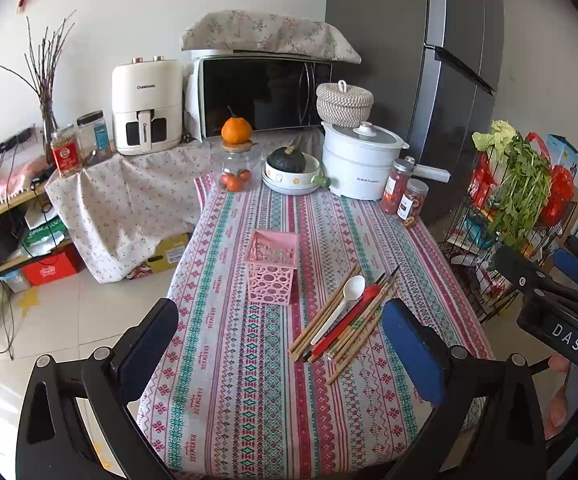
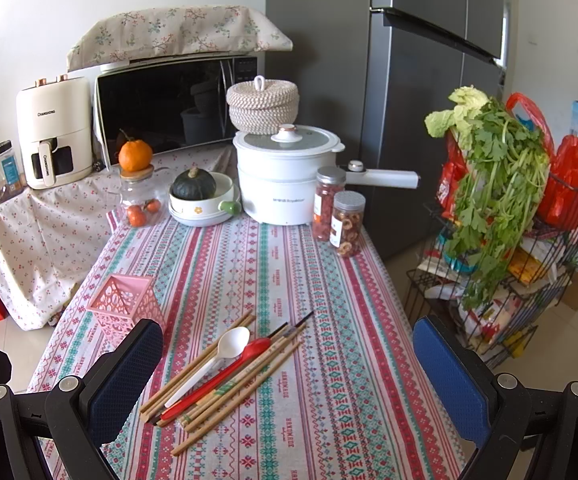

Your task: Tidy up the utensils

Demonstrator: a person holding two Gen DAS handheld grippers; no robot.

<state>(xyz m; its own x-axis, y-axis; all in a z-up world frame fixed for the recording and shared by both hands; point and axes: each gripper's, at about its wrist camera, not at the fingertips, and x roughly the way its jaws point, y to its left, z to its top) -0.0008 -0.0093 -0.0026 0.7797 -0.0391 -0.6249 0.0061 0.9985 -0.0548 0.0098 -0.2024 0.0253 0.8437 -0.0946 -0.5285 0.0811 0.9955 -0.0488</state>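
Two grippers, left gripper (image 1: 285,336) and right gripper (image 2: 289,376), hover spread wide and empty. Chopsticks (image 2: 225,390), a white spoon (image 2: 225,350) and a red spoon (image 2: 233,376) lie bundled just right of the empty pink basket (image 2: 123,312), ready for sorting into it.
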